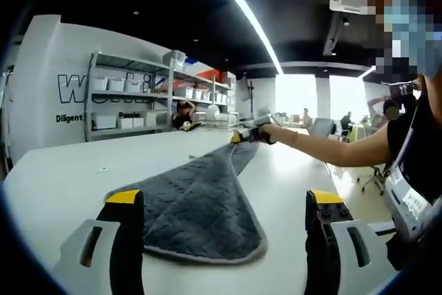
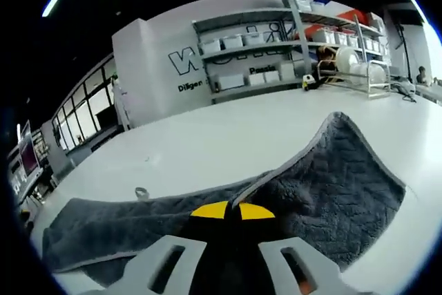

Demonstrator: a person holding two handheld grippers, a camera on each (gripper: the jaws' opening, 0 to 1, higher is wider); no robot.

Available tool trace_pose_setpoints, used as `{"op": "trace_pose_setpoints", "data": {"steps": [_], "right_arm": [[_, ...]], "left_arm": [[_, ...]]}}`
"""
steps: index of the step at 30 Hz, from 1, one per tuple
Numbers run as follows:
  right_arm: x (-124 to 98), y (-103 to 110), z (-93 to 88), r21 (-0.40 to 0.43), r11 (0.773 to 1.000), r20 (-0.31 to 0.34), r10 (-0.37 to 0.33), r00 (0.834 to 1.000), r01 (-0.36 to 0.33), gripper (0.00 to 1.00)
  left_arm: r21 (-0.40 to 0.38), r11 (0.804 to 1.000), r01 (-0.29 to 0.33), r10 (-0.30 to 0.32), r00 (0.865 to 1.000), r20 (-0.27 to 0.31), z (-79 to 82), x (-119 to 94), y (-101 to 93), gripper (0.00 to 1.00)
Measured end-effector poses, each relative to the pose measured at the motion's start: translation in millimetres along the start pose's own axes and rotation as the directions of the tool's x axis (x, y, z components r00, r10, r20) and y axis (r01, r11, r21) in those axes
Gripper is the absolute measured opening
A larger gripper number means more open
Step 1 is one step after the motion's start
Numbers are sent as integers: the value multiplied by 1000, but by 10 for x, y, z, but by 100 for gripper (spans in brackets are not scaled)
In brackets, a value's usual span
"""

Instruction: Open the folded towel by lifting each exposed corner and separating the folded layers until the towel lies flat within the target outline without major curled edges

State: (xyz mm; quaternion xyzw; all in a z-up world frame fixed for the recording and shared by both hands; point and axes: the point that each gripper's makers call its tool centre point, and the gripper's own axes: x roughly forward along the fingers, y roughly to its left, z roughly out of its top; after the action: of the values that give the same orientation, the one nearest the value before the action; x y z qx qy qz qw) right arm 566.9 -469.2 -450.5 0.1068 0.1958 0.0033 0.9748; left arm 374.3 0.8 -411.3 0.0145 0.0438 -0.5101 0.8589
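- Grey quilted towel (image 1: pixel 200 205) lies on the white surface (image 1: pixel 62 184), partly spread, with one far corner raised off it.
- Your right tool (image 1: pixel 250 135) is closed on that corner; in the right gripper view the jaws meet at their yellow tips (image 2: pixel 231 211) with the towel edge pinched between them.
- Your left tool (image 1: pixel 224 219) is open and holds nothing. Its jaws stand on both sides of the near rounded end of the towel, just above the surface.
- In the right gripper view the towel runs away to both sides of the grip, so I judge that a layer is not yet fully opened.
- To do this step well, pull the held corner outward and low, not high, so the cloth slides flat and does not fold back on itself.
- Bring the left tool down on the near edge to hold it while you pull; otherwise the whole towel may drag across the surface.
- Release only when the corner touches the surface with its edge flat.
- I cannot find a target outline, so check the position yourself before you let go.
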Motion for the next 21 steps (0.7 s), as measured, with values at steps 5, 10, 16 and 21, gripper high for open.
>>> {"op": "trace_pose_setpoints", "data": {"steps": [5,10,16,21], "right_arm": [[-295,14,-46,-36,999,21,-8,1000,8,0],[-472,5,-123,-60,998,26,-11,1000,12,0],[-699,-4,-188,-70,998,39,-3,999,6,0],[-871,-5,-249,-85,996,45,3,999,1,0]], "left_arm": [[-3,1000,0,0,1000,3,-3,-7,5,96],[-2,1000,-1,1,1000,1,-11,-10,10,96],[-14,1000,1,-1,1000,4,-20,-12,17,96],[-10,1000,1,-1,1000,-2,-31,-8,21,96]]}}
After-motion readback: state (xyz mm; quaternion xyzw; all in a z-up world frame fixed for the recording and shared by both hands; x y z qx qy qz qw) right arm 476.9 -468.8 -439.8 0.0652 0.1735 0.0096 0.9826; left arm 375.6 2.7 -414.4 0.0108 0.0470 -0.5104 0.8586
